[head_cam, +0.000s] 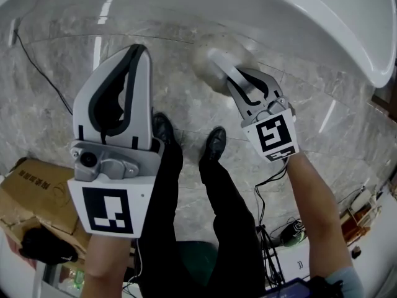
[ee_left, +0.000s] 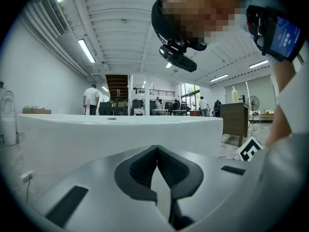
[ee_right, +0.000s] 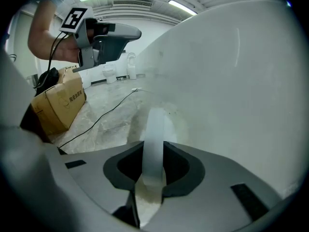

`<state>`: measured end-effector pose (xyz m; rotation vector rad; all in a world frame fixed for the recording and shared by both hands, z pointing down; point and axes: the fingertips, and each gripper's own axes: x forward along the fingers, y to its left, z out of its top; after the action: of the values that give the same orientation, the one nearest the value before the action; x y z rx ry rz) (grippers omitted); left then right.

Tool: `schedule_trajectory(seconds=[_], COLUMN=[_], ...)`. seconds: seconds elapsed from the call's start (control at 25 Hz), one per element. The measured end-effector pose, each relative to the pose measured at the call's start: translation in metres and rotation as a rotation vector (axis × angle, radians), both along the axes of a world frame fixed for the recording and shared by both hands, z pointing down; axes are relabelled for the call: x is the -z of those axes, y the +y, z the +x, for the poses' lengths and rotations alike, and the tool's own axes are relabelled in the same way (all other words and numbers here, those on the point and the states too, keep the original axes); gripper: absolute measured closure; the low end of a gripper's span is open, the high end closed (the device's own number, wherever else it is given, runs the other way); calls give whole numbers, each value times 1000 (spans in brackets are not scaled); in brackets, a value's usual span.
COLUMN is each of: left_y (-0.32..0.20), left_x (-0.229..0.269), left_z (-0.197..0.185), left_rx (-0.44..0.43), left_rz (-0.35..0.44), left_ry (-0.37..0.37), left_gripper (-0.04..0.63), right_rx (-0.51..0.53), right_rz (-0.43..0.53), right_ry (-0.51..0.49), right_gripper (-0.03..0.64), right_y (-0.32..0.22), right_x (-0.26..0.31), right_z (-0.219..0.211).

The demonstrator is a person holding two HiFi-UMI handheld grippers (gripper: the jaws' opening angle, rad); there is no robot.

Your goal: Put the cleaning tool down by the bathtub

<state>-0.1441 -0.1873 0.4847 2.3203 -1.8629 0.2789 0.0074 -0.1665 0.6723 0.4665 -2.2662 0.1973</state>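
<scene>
Right gripper was clamped on the white handle of the cleaning tool; the handle ran up between both pads and out past the jaw tips. The tool's pale round head pointed down at the marble floor, close against the foot of the white bathtub. In the head view the head was motion-blurred, so contact with floor or tub wall could not be settled. Left gripper had its jaws together, pads meeting at the tips, with nothing between them. It was held apart from the tool, level with the right gripper and aimed at the tub's outer wall. In the right gripper view it showed at upper left, raised above the floor. A cardboard box stood on the floor behind the left gripper, well away from the tub. A thin black cable trailed across the floor toward the tub's base. The person's black shoes stood between the two grippers.
</scene>
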Motion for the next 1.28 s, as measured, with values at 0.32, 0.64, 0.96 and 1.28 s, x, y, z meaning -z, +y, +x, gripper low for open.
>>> schedule_trajectory(seconds=[0.32, 0.64, 0.96, 1.28], left_y=[2, 2, 6, 9], left_x=[-22, -45, -55, -73], left_z=[2, 0, -3, -6], left_rx=[-9, -5, 1, 2], left_rz=[-8, -28, -29, -45], left_ry=[-8, -9, -18, -30], left_gripper=[578, 578, 578, 578], right_rx=[11, 55, 65, 88], right_rz=[-27, -46, -50, -64], right_ry=[14, 32, 39, 51], right_gripper=[518, 518, 517, 517], right_y=[3, 3, -1, 0], right_x=[-38, -74, -99, -127], right_z=[3, 5, 3, 4])
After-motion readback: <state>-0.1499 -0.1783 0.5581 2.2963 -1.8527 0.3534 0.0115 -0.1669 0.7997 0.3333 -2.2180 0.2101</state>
